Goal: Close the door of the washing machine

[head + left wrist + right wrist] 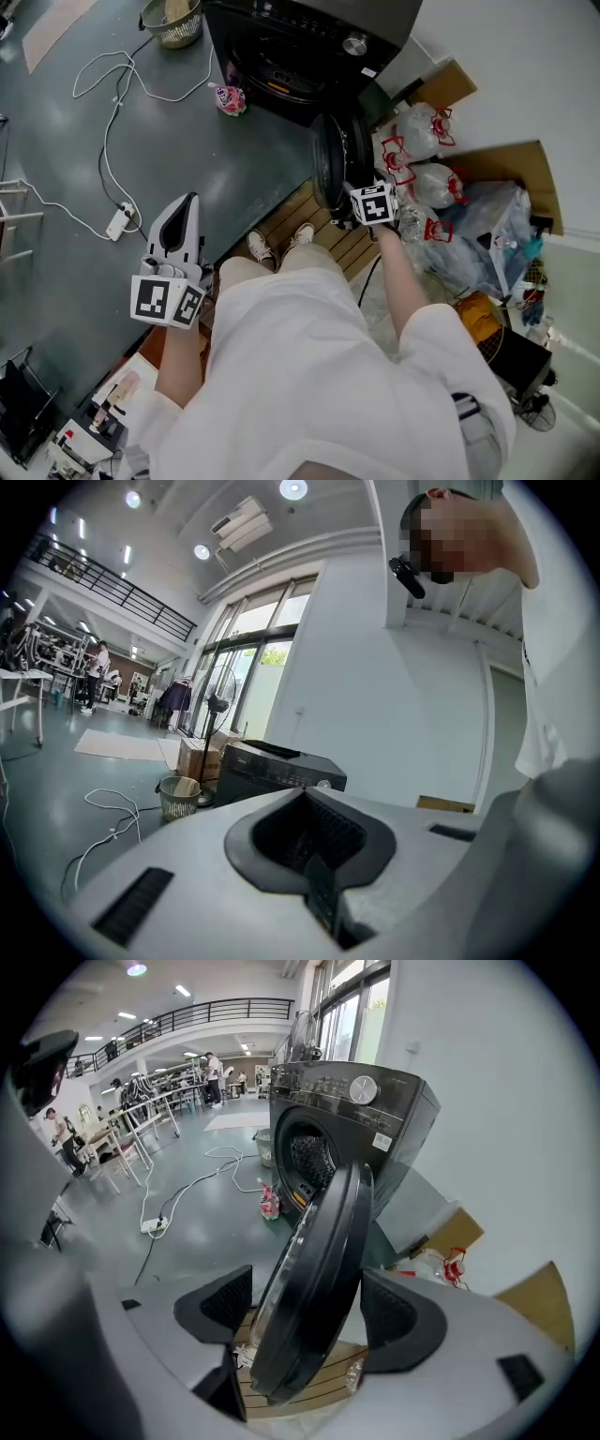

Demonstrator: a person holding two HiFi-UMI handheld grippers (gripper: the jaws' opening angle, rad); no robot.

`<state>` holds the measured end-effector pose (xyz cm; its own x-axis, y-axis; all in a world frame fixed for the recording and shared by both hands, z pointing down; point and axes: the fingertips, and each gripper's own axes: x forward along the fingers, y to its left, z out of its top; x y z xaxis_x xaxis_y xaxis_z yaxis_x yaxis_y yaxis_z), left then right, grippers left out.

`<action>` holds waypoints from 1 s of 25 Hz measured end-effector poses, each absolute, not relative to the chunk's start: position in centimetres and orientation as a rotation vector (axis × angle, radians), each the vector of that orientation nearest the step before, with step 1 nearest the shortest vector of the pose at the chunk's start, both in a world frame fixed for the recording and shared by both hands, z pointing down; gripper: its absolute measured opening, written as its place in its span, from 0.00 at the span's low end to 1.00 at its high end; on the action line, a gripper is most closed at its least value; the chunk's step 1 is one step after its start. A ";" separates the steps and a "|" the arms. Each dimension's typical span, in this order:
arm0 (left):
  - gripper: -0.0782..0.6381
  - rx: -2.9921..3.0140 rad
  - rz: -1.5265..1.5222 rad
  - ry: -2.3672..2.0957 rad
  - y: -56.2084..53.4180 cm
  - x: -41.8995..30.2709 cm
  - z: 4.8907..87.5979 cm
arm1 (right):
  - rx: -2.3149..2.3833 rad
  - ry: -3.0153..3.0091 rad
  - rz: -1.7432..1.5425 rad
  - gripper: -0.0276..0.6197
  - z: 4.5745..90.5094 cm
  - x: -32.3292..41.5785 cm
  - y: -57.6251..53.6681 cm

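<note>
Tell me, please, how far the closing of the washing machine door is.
Done: the right tool is at the door, with its rim between the open jaws. In hand: getting hold of that rim; the door stands wide open, away from the washing machine. Left: swing it fully shut. The left tool, shut and empty, hangs aside.

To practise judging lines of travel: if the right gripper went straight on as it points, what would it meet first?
The door, most likely: its rim stands between the right gripper's open jaws, so it would seat deeper there, before the washing machine behind. Depth is unclear.
</note>
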<state>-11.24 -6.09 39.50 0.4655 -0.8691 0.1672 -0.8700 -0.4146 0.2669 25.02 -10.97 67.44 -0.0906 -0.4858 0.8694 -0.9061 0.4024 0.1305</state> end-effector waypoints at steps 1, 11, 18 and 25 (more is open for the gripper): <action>0.11 2.402 -0.001 -1.480 -6.1 -11.3 39.5 | 1.222 -1.740 0.582 0.55 67.4 24.6 -10.9; 0.11 2.352 -0.028 -1.515 -5.7 -13.2 40.1 | 1.128 -1.761 0.569 0.55 68.0 21.0 -10.7; 0.11 2.319 -0.036 -1.552 -5.3 -14.6 40.3 | 1.111 -1.796 0.598 0.55 68.2 18.2 -11.4; 0.11 2.298 -0.043 -1.586 -4.9 -15.8 40.2 | 1.117 -1.829 0.646 0.56 68.4 14.9 -12.1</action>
<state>-15.79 -4.94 40.15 0.3736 -0.9119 0.1700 -0.9014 -0.3137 0.2984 14.91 -12.05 68.43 -0.2155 -0.4333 0.8751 -0.8868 0.4620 0.0104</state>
